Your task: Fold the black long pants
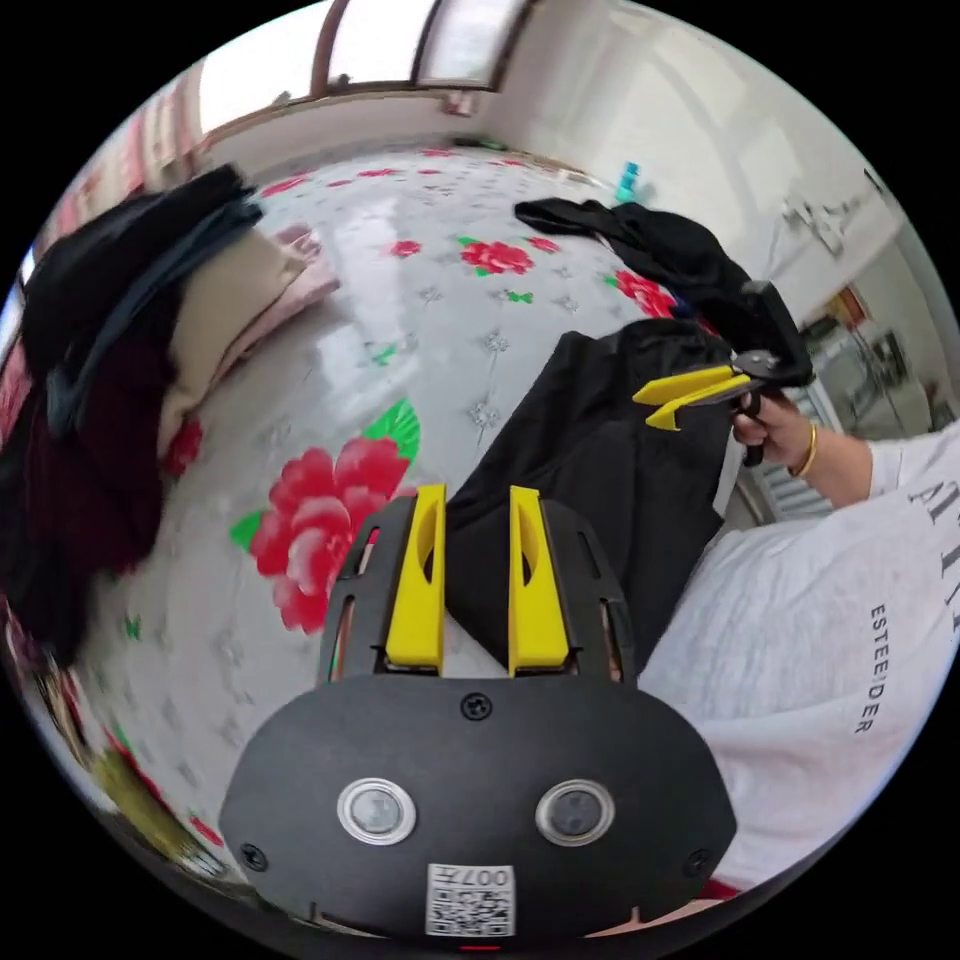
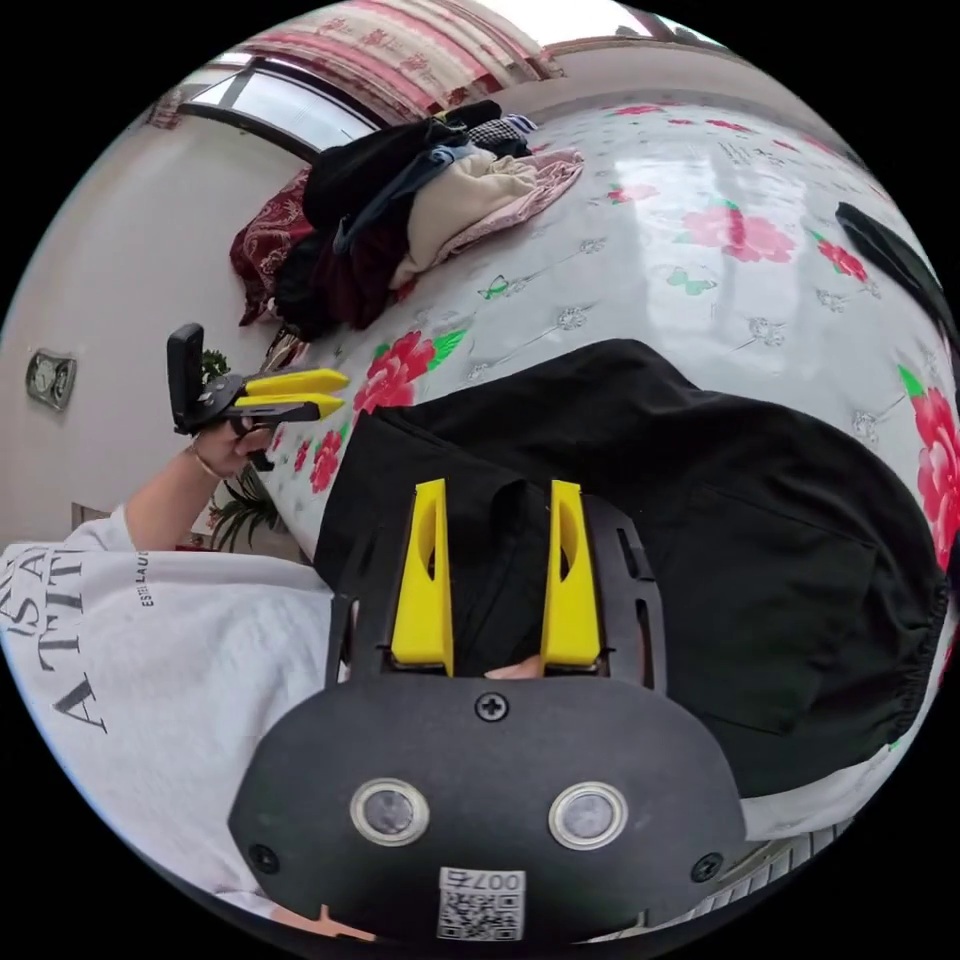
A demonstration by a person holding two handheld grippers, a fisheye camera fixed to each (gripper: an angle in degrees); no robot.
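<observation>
The black long pants (image 2: 640, 520) lay folded into a broad dark slab at the near edge of the flower-printed white sheet (image 2: 700, 180), just in front of your body. In the left gripper view your left gripper (image 1: 476, 500) hung with its yellow jaws parted, a corner of the pants (image 1: 590, 470) showing between them; whether they pressed the cloth you could not tell from here. In the right gripper view your right gripper (image 2: 494, 495) stood with jaws spread over the pants' near edge, seemingly released. Each tool also appeared in the other's view (image 1: 652, 405) (image 2: 340, 392), its jaws nearly together and gripping nothing, held in a raised hand (image 1: 775, 425) above the sheet. Open sheet stretched beyond the pants. A heap of dark and beige clothes (image 2: 420, 210) sat on the far side, and another black garment (image 1: 650, 240) lay well apart.
</observation>
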